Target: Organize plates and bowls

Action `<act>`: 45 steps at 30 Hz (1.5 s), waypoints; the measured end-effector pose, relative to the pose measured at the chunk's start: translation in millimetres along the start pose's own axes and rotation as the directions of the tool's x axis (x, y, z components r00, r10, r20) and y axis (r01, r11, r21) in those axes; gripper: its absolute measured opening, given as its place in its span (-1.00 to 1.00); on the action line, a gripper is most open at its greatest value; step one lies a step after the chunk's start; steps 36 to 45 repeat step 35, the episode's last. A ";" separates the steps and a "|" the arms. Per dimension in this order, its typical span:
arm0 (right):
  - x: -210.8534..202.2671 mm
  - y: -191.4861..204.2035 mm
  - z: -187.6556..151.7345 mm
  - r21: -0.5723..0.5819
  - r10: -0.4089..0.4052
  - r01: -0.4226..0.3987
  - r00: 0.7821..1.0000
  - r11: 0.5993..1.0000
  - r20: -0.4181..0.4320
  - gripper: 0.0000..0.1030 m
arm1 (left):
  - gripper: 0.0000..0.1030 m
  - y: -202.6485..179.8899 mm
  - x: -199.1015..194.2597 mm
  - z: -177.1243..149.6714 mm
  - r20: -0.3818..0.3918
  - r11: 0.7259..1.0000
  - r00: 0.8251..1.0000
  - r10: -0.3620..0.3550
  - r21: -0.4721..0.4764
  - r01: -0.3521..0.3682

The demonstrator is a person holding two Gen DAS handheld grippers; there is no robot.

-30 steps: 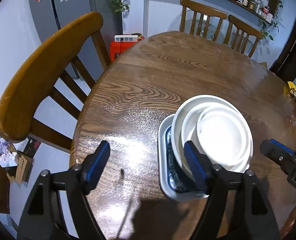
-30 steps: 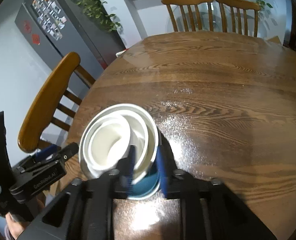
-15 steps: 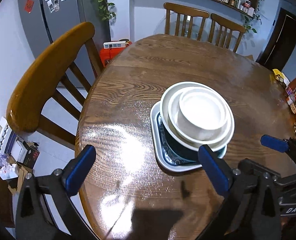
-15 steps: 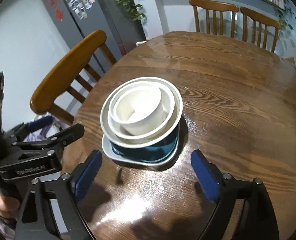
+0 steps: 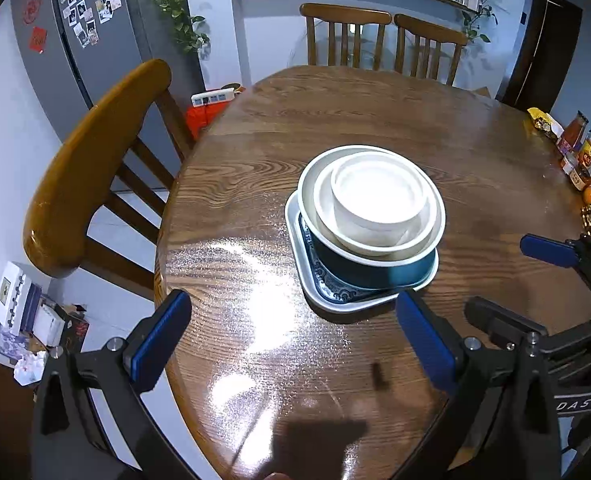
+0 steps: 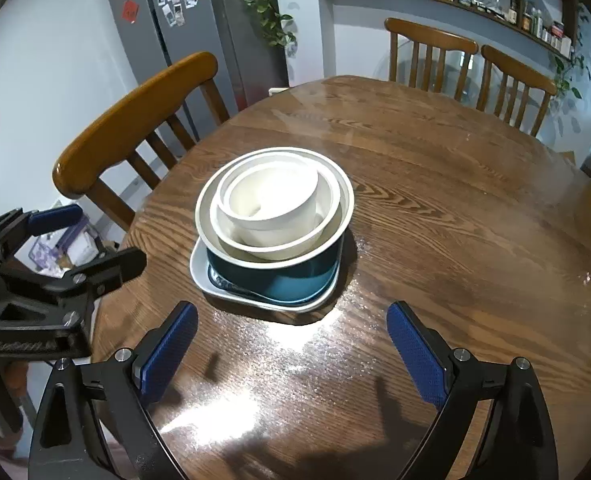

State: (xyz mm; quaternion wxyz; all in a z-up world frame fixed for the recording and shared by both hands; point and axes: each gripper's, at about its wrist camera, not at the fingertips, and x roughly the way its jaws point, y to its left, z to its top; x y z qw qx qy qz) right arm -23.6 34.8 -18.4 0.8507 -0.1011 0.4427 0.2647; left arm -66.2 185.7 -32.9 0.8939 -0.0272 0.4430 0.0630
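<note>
A stack stands on the round wooden table point(image 5: 335, 128). At the bottom lies a square white plate point(image 5: 327, 300) with a blue pattern, and on it sits a teal bowl point(image 5: 375, 276). Nested inside are a wider white bowl point(image 5: 323, 216) and a small white bowl point(image 5: 375, 196). My left gripper point(image 5: 291, 312) is open just short of the plate's near edge, touching nothing. In the right wrist view the same stack point(image 6: 275, 276) sits ahead of my right gripper point(image 6: 291, 312), whose jaws are opening with only bare table between them.
A wooden chair point(image 5: 95, 152) stands at the table's left edge, and two more chairs point(image 5: 375, 36) are at the far side. Jars and packets point(image 5: 583, 156) crowd the table's right rim. The fridge point(image 6: 175, 20) stands behind the left chair.
The right gripper let go of the bowl stack's rim and opened wide. The left gripper opened wider too. Both drew back from the stack and rolled level.
</note>
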 end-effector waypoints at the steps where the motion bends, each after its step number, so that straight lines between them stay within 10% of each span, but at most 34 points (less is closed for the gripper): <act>1: -0.7 0.3 -0.2 0.000 -0.004 0.004 1.000 1.000 0.001 0.86 | 0.97 -0.3 -0.2 -0.8 -0.001 1.000 1.000 0.001 -0.001 -0.001; 45: -5.7 0.2 2.9 0.007 -0.007 0.007 1.000 1.000 0.014 0.86 | 0.97 -4.7 -1.1 -6.2 0.023 0.998 0.998 0.063 0.003 -0.063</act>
